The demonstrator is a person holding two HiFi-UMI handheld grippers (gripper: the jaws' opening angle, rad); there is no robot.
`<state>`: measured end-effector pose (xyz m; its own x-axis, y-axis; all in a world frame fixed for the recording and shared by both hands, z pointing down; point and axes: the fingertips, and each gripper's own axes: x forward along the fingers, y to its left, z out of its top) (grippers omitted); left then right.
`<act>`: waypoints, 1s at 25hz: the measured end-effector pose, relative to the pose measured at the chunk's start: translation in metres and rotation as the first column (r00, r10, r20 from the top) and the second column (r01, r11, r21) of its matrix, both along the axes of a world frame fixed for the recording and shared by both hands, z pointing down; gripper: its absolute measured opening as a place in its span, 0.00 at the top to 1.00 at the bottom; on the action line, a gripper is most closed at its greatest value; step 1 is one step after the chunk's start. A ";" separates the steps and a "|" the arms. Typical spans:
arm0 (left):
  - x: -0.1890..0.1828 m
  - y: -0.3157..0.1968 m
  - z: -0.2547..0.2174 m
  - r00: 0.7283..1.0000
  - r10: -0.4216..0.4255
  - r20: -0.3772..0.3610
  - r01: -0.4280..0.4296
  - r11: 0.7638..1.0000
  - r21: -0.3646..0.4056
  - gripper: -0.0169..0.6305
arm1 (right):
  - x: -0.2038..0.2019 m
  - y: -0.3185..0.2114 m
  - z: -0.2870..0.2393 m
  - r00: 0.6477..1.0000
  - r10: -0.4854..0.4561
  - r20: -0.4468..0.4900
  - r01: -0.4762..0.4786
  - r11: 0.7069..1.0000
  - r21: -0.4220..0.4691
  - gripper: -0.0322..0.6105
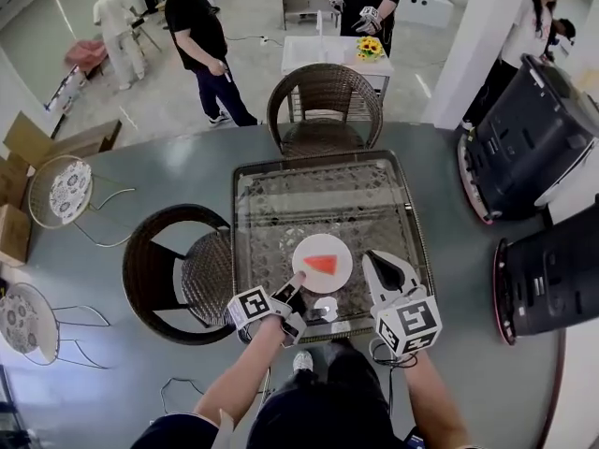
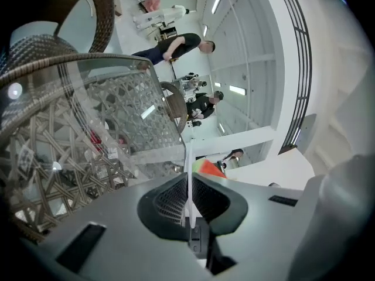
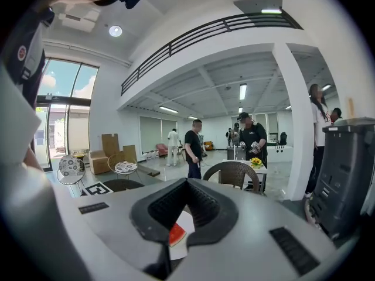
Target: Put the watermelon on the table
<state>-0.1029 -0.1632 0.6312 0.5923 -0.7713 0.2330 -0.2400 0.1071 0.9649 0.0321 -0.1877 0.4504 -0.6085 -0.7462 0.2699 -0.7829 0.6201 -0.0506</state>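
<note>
A red wedge of watermelon (image 1: 321, 265) lies on a round white plate (image 1: 309, 251) over the near part of the glass-topped wicker table (image 1: 323, 190). My left gripper (image 1: 294, 289) is shut on the plate's near rim. In the left gripper view the plate (image 2: 188, 163) shows edge-on between the jaws, with the watermelon (image 2: 209, 168) just beyond. My right gripper (image 1: 376, 261) hovers just right of the plate, shut and holding nothing. In the right gripper view, the plate (image 3: 185, 226) and watermelon (image 3: 177, 234) appear below the jaws.
One wicker chair (image 1: 325, 108) stands at the table's far side and another (image 1: 180, 271) at its left. Two large black machines (image 1: 529, 138) stand to the right. Several people stand farther back, near a small table with yellow flowers (image 1: 370, 49).
</note>
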 end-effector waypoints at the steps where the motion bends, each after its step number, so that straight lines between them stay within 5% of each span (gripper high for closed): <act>1: 0.001 -0.004 0.006 1.000 -0.001 -0.001 0.001 1.000 -0.002 0.95 | 0.002 -0.002 0.002 1.000 0.005 0.000 -0.005 1.000 -0.004 0.95; 25: 0.036 -0.075 0.084 1.000 0.011 0.017 -0.010 0.995 -0.097 0.95 | 0.033 -0.040 0.044 0.999 0.052 -0.017 -0.053 0.995 -0.090 0.95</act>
